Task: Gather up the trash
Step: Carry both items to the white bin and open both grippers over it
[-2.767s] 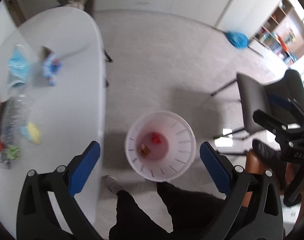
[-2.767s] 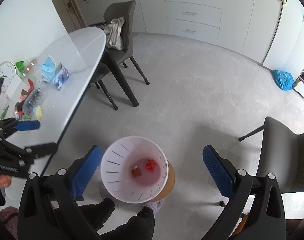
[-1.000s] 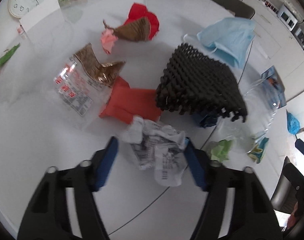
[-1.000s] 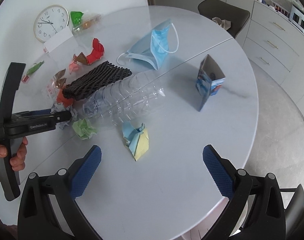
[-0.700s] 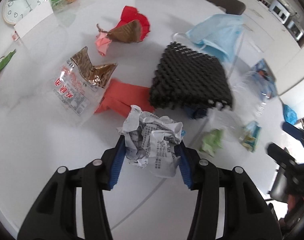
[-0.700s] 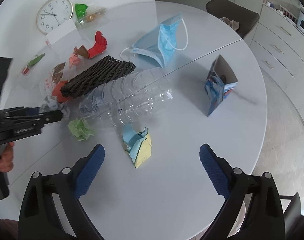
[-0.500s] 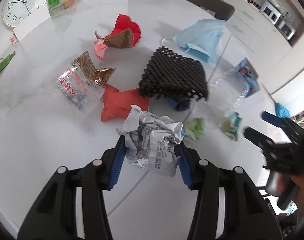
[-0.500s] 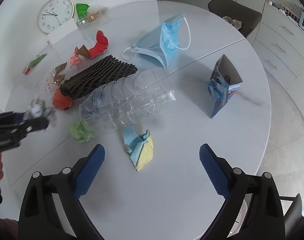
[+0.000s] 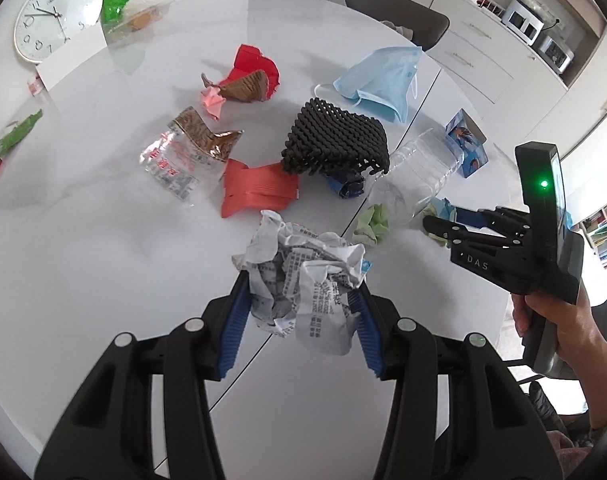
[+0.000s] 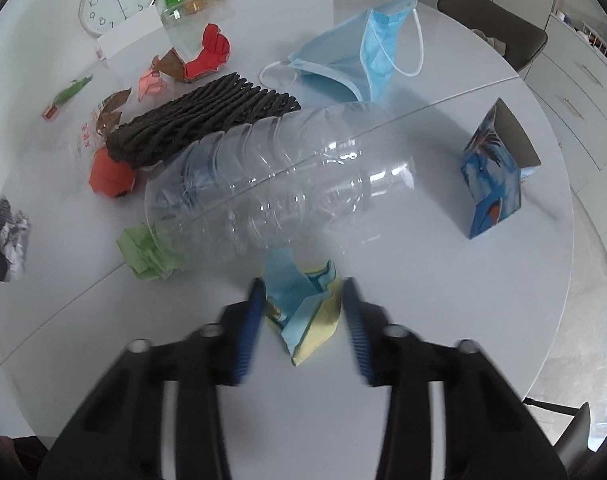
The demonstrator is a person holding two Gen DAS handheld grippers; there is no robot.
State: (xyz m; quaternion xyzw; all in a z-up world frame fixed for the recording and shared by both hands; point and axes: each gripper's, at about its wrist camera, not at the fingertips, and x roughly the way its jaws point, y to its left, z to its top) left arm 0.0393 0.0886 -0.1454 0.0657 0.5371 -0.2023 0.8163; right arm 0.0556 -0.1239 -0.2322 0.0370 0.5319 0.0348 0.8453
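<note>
left gripper (image 9: 299, 312): jaws clamped on crumpled paper (image 9: 303, 276), held above white surface (image 9: 83, 264); right gripper (image 10: 303, 320): jaws just closing around blue-yellow wrapper (image 10: 303, 304) lying on surface beside clear bottle (image 10: 271, 196), contact unclear.

I work over a round white glossy table (image 10: 443, 360) split by a thin seam. A dark grey padded chair (image 9: 399, 2) stands behind it, before pale cream drawer cabinets (image 9: 483, 64), under soft daylight; grey speckled floor (image 10: 583, 360) lies beyond.
</note>
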